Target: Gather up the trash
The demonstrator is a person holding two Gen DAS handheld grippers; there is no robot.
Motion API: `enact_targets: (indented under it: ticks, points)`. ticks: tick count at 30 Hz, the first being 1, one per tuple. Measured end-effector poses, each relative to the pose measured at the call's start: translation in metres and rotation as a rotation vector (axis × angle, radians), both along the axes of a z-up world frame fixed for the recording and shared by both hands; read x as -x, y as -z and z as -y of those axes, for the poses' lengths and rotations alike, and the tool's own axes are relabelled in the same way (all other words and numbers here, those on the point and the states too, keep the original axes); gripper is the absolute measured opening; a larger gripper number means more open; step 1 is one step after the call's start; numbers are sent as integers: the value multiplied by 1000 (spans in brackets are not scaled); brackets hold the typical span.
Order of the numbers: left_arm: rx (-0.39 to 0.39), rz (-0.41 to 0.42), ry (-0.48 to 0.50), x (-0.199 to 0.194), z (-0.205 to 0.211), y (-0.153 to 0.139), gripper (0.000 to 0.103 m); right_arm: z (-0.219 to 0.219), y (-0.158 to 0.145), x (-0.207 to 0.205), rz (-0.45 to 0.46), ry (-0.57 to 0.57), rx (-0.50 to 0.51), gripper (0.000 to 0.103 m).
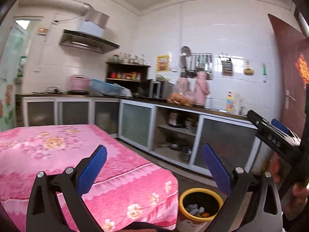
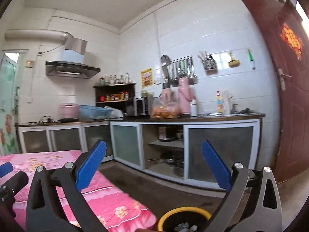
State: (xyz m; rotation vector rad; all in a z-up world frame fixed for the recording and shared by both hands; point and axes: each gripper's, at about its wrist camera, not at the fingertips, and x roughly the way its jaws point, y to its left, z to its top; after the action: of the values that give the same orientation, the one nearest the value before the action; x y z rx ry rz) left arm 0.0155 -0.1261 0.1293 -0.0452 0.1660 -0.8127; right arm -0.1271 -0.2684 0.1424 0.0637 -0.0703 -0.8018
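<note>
trash [image 1: 197,210] below left claw [image 1: 154,168]

White-tiled kitchen wall [image 2: 212,38], dark counter [image 2: 193,118] (red door [image 2: 289,96] right)

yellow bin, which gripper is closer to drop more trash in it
Right, I think. The yellow bin sits directly below the open right gripper; from the open left gripper it lies lower and rightward. Neither holds anything.

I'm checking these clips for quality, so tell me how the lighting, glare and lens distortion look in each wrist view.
Left wrist view: daylight, even; bright window at far left is blown out; glare streaks on the wall tiles; countertop bows from fisheye; dark corners. Right wrist view: similar light; glare on tiles; red door curves strongly at the edge; yellow-rimmed bin cut off at the bottom; slight softness throughout.
</note>
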Motion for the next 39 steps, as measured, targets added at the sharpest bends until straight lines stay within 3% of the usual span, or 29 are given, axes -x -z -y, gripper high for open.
enact_targets:
  ticks: [4,7,13,19,27,39]
  points:
    - [-30,-49,-64,5,-14,0,95,-13,5,-3,-93,20,-29,95]
    - [-39,-57,-108,10,-19,4,95,-22,13,-3,-102,67,-43,95]
    - [-105,-45,-127,23,-16,25,95,-32,35,8,-45,87,-110,95]
    - [-115,-80,-130,31,-13,38,95,-33,56,2,-96,101,-115,95]
    - [-100,-150,-212,28,-17,54,95,-36,72,4,-89,112,-156,95]
    - [-146,-194,-239,26,-16,76,95,-58,80,11,-49,63,-82,95]
